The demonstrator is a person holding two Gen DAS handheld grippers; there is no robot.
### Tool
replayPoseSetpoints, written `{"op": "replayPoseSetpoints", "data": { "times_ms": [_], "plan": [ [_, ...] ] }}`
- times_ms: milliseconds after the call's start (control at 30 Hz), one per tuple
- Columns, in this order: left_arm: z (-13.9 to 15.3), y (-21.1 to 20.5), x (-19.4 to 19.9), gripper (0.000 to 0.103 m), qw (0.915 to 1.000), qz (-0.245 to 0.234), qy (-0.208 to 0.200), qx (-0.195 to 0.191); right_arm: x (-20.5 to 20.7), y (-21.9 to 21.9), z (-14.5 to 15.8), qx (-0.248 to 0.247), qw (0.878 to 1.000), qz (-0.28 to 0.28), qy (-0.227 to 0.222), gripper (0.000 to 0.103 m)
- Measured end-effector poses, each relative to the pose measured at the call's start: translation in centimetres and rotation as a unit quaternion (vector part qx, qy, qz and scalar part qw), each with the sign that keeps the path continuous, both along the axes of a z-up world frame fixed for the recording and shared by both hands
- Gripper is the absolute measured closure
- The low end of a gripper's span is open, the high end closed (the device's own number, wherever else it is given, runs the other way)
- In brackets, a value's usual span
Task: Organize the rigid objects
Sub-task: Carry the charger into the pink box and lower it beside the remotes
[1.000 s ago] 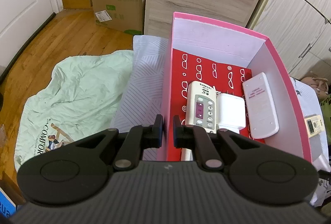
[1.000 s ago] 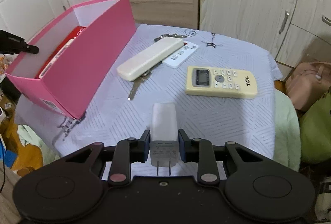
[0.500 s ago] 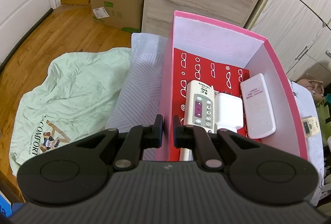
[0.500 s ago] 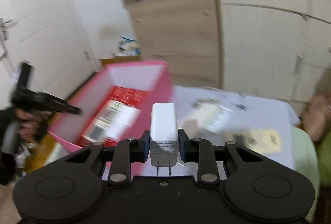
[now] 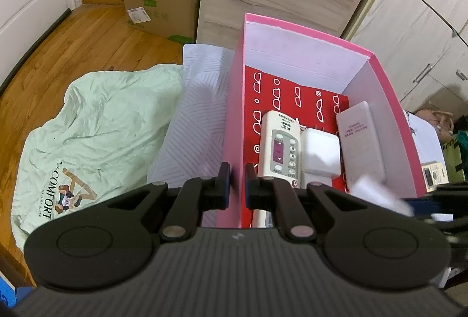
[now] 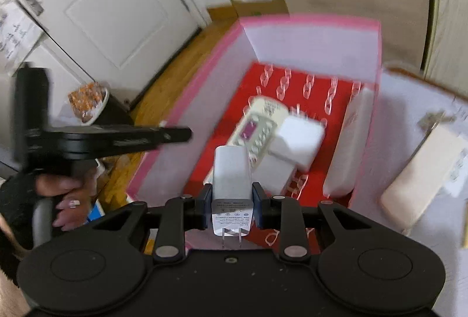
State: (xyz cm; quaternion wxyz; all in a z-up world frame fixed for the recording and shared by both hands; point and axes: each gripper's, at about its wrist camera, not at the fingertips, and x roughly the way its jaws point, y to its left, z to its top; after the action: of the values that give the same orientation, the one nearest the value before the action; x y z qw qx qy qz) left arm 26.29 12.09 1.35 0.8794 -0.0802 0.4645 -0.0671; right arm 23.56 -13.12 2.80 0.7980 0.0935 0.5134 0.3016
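My right gripper (image 6: 231,201) is shut on a white plug charger (image 6: 231,178), held above the near end of the pink box (image 6: 204,68). In the left wrist view the charger (image 5: 380,194) shows blurred at the box's right edge. My left gripper (image 5: 235,185) is shut on the pink box's left wall (image 5: 234,112); it also shows in the right wrist view (image 6: 175,135). Inside the box lie a white remote with a purple screen (image 5: 279,147), a white adapter (image 5: 320,153) and a white rectangular device (image 5: 361,141) on a red card.
A cream remote (image 6: 424,179) and keys (image 6: 435,118) lie on the white striped cloth to the right of the box. A TCL remote (image 5: 434,175) shows past the box. A green sheet (image 5: 96,135), a cardboard box (image 5: 161,7) and cabinets surround the table.
My right gripper has carried the charger from the tabletop leftward to above the pink box. The left gripper has kept its hold on the box wall.
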Motion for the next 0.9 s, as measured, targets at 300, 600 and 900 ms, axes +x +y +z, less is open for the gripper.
{"op": "replayPoseSetpoints", "data": {
  "times_ms": [300, 600, 900],
  "plan": [
    [0.0, -0.1, -0.4, 0.096, 0.9999, -0.011, -0.007, 0.007, 2.5, 3.0, -4.0, 0.023, 0.994, 0.083, 0.069, 0.071],
    [0.0, 0.0, -0.4, 0.096, 0.9997, -0.019, -0.01, 0.008, 3.0, 3.3, -4.5, 0.035, 0.991, 0.102, 0.082, 0.071],
    [0.0, -0.1, -0.3, 0.096, 0.9998, -0.017, -0.008, 0.007, 2.8, 3.6, -3.7, 0.006, 0.995, 0.078, 0.053, 0.071]
  ]
}}
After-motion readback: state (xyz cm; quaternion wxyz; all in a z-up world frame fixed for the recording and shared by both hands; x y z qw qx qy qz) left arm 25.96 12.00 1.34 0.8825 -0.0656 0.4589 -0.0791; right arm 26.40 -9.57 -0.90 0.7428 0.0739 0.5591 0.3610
